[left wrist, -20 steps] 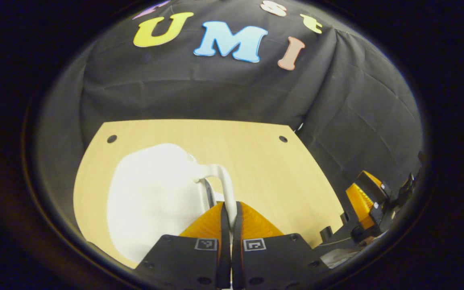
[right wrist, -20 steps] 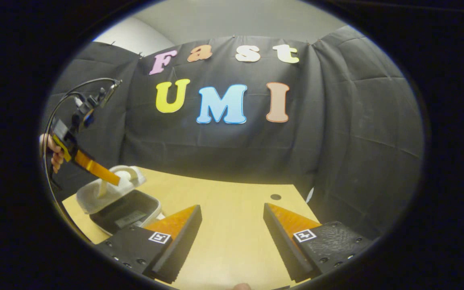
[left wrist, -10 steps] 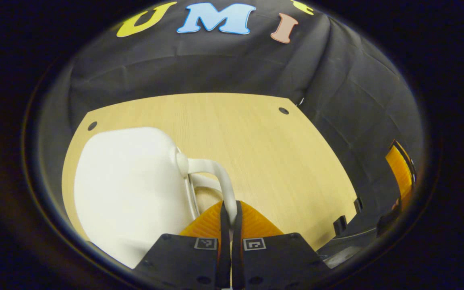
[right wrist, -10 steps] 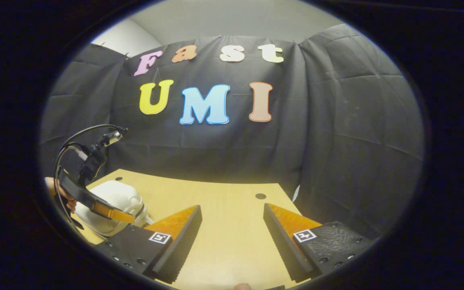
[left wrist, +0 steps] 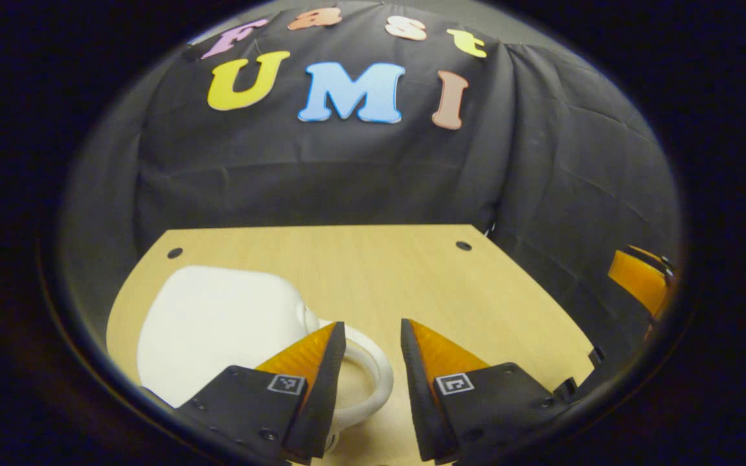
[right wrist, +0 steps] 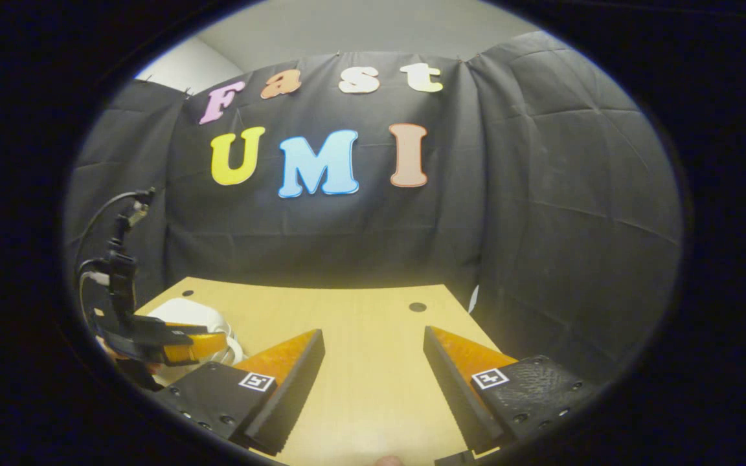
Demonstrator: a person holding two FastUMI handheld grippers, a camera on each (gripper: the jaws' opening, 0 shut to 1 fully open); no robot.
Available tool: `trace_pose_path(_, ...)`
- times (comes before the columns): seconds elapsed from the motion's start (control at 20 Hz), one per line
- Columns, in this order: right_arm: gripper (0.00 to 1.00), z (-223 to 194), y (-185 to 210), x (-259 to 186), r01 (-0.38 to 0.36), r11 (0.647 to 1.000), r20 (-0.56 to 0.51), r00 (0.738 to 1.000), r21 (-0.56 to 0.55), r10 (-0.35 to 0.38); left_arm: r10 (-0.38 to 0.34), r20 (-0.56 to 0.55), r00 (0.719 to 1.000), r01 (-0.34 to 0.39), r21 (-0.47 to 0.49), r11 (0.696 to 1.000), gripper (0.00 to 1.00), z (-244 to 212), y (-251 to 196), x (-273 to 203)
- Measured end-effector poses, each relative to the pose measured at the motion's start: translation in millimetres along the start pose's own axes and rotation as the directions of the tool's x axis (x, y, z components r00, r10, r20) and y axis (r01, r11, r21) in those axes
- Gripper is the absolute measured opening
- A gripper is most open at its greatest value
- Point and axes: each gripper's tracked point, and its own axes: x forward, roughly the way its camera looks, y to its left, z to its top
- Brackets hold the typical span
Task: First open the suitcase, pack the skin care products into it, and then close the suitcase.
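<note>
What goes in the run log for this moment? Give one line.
suitcase: closed, on table | left gripper: open, handle between fingers, ungripped | right gripper: open, holding nothing

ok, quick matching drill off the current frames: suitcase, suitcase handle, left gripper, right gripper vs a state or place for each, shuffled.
Things:
1. suitcase
2. handle
3. left gripper
4. right gripper

States or places:
a. open over bare table, nothing between its fingers
b. closed, lying on the table's left side
c. open, fingers either side of the white loop
d. white loop sticking out from the case's edge, not clamped

Pairs: 1-b, 2-d, 3-c, 4-a
</note>
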Motion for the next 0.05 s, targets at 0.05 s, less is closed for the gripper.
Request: trace_pose_path(0.05, 0.94, 3.3, -4.0, -3.4, 0.017, 1.0, 0.011, 1.0, -0.007, -0.017, 0.011, 0.055, 0.998, -0.011, 0.0, 1.0, 0.67, 11.5, -2.2, -11.2)
